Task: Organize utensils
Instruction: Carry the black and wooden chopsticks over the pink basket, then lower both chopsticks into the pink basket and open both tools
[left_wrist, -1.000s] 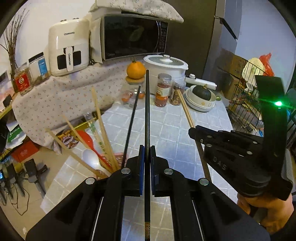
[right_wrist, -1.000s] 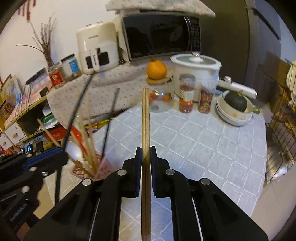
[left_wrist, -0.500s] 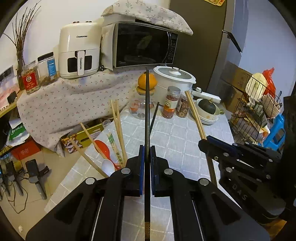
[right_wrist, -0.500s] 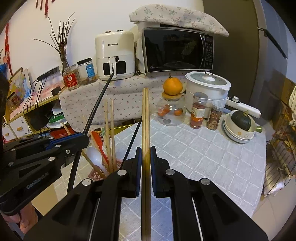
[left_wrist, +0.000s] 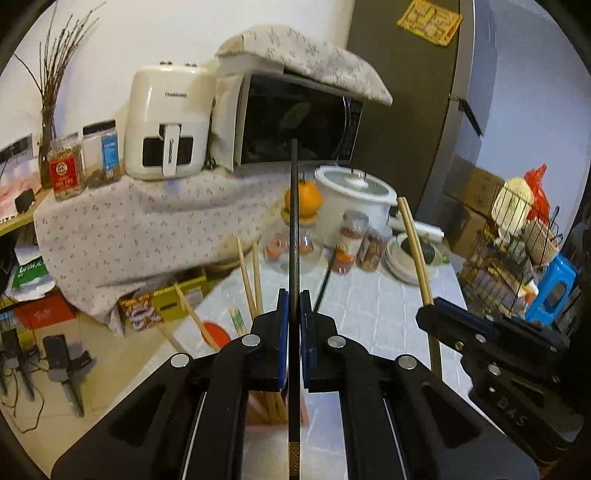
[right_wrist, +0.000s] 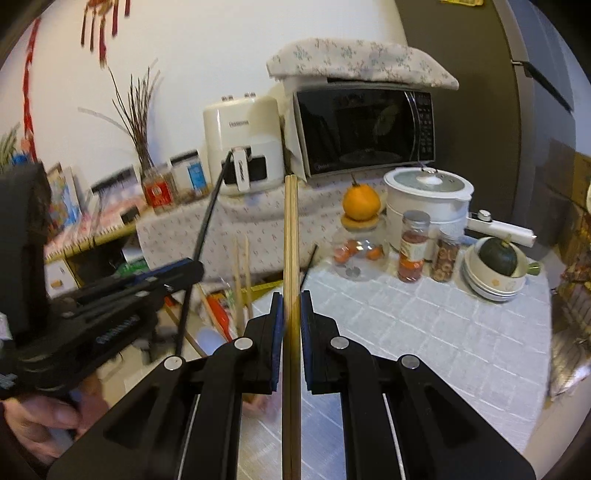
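While blurred, utensil holder (left_wrist: 275, 406) sits hidden — behind left claw (left_wrist: 294, 310).

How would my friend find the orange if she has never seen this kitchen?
Start at the big black microwave. Just below it, on the tiled table, a white cooker stands. The orange sits left of it, on top of a clear jar; it is the only big round orange fruit there.

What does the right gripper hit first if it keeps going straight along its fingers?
Probably the table: the right gripper, shut on wooden chopsticks, points slightly downward over bare cloth. Depth unclear.
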